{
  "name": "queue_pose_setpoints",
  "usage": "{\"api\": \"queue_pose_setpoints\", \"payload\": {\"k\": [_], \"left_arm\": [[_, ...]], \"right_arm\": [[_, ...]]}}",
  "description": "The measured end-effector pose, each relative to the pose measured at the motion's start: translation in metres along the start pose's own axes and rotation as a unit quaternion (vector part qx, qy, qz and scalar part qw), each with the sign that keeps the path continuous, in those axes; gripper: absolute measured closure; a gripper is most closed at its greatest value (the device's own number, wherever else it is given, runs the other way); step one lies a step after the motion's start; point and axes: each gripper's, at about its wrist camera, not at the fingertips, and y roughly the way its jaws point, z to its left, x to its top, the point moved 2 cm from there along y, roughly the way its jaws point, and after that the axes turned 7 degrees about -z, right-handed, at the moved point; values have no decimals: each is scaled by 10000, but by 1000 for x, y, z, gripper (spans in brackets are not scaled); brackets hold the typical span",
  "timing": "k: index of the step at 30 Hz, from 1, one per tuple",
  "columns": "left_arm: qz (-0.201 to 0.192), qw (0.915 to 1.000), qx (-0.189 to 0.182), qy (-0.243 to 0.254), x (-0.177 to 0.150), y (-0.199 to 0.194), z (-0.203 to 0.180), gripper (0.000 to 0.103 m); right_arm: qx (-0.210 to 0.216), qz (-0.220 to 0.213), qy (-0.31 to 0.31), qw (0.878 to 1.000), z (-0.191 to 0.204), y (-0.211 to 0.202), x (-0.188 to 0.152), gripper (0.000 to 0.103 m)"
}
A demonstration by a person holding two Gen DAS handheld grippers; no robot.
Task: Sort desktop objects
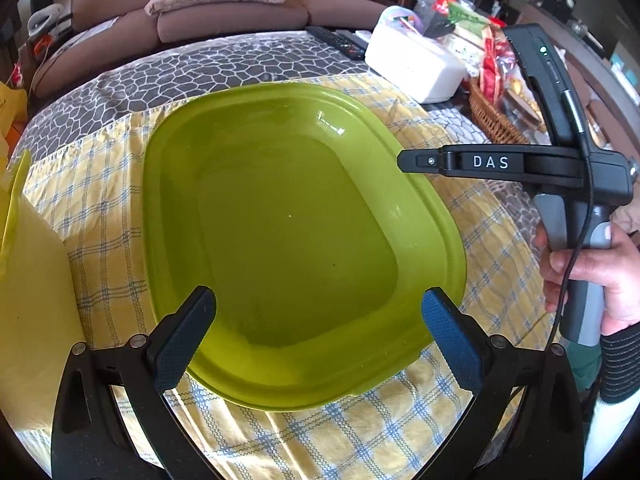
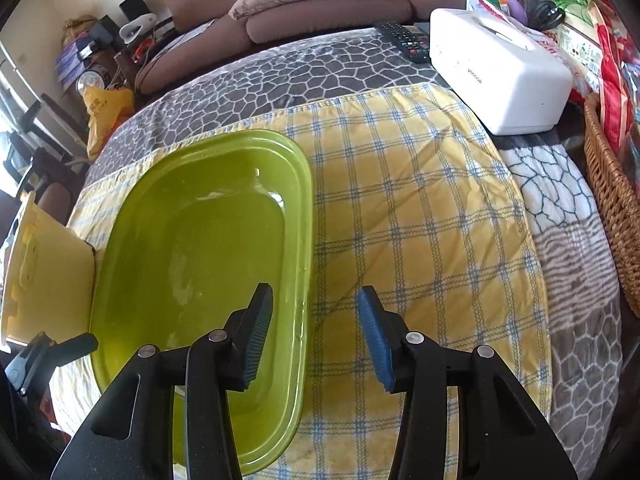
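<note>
Both grippers spread over the green tray [image 1: 288,240]

Left gripper [image 1: 318,312] straddles its near rim; right gripper [image 2: 316,336] straddles its right edge, holding nothing.

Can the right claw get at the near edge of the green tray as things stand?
Probably yes. The right claw is open and hangs just above the right rim of the green tray. The tray holds nothing, and only checked cloth lies beside it, so nothing seems to block the way.
</note>
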Motion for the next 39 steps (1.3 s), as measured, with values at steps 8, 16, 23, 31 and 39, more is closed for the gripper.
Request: {"api": "queue_pose_setpoints", "payload": {"k": [8, 16, 23, 31, 39], "left_arm": [[5, 9999, 22, -113, 0, 2, 7, 0], [111, 9973, -506, 523, -6, 11, -29, 0], [242, 9791, -33, 2018, -33, 30, -77, 0], [371, 9711, 411, 2323, -46, 55, -81, 60], [-127, 9942, -690, 811, -16, 22, -52, 80]], "right_arm": [[33, 166, -50, 9998, 5, 14, -5, 57], [912, 295, 541, 9939, 2, 26, -7, 92], [994, 171, 494, 9937, 9, 13, -2, 93], [1062, 144, 482, 9931, 10, 8, -1, 93], [1170, -196, 733, 9902, -5, -15, 10, 81]]}}
